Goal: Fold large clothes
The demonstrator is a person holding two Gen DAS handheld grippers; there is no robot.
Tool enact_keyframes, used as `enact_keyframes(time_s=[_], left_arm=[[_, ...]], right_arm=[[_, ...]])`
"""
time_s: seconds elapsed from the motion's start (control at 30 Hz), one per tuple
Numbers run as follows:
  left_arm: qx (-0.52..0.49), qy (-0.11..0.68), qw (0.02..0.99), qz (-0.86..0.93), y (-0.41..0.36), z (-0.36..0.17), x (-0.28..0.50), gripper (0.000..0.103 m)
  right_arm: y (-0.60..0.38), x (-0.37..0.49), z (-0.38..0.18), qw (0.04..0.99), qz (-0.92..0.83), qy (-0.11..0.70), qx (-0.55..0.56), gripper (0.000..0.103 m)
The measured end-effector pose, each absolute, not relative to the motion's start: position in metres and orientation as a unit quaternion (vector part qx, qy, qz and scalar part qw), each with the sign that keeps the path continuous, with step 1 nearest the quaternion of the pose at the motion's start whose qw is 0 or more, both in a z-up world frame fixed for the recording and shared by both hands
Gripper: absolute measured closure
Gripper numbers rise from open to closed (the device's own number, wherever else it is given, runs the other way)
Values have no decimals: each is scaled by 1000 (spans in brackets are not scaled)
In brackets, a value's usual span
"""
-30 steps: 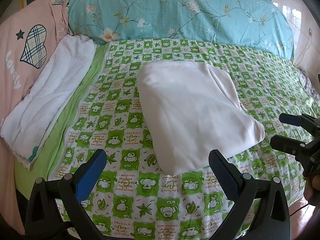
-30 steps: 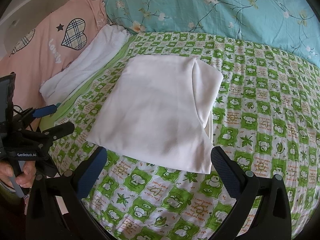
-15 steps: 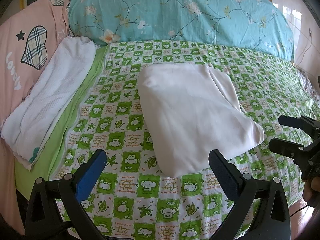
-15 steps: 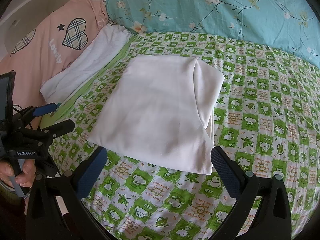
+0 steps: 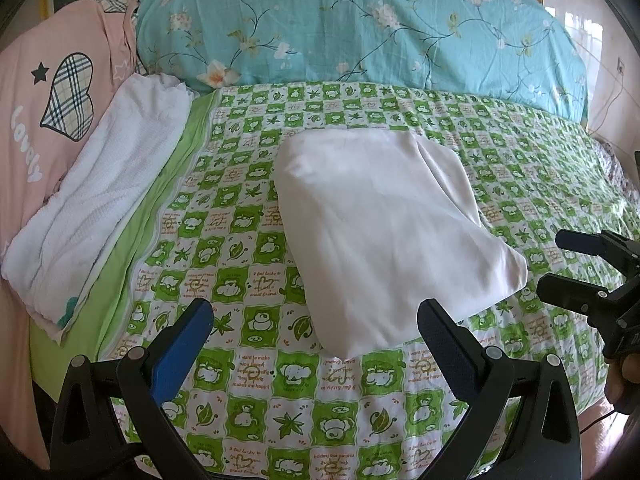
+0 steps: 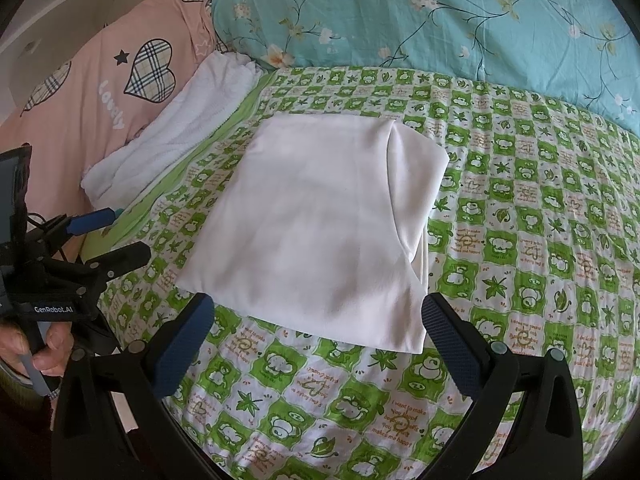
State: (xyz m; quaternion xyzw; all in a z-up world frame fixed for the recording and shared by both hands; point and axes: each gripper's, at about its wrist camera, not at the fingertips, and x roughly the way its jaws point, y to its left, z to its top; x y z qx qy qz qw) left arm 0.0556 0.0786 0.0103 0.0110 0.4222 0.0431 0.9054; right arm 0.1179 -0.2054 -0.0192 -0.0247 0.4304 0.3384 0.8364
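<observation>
A pink pillow (image 5: 44, 128) and a white towel (image 5: 100, 200) lie well left of the left gripper (image 5: 316, 320), whose jaws stand wide and empty above the green checked sheet (image 5: 248, 384). The folded white garment (image 5: 384, 232) lies flat on that sheet, just ahead of both grippers' jaws. The right gripper (image 6: 316, 316) also gapes wide, holding nothing.

Both hand-held grippers (image 5: 314, 328) (image 6: 316, 322) agape, empty

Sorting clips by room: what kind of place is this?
Most likely a bedroom: a bed with a green checked sheet, a teal floral pillow, and a folded white garment lying on top.
</observation>
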Motion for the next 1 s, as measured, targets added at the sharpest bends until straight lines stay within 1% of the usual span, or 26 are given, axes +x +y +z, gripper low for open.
enact_keyframes(time_s=[1.0], left_arm=[[18,415,908,57,79,12,63,1]], right_arm=[[-204,131,-20,838,337,428,-15,0]])
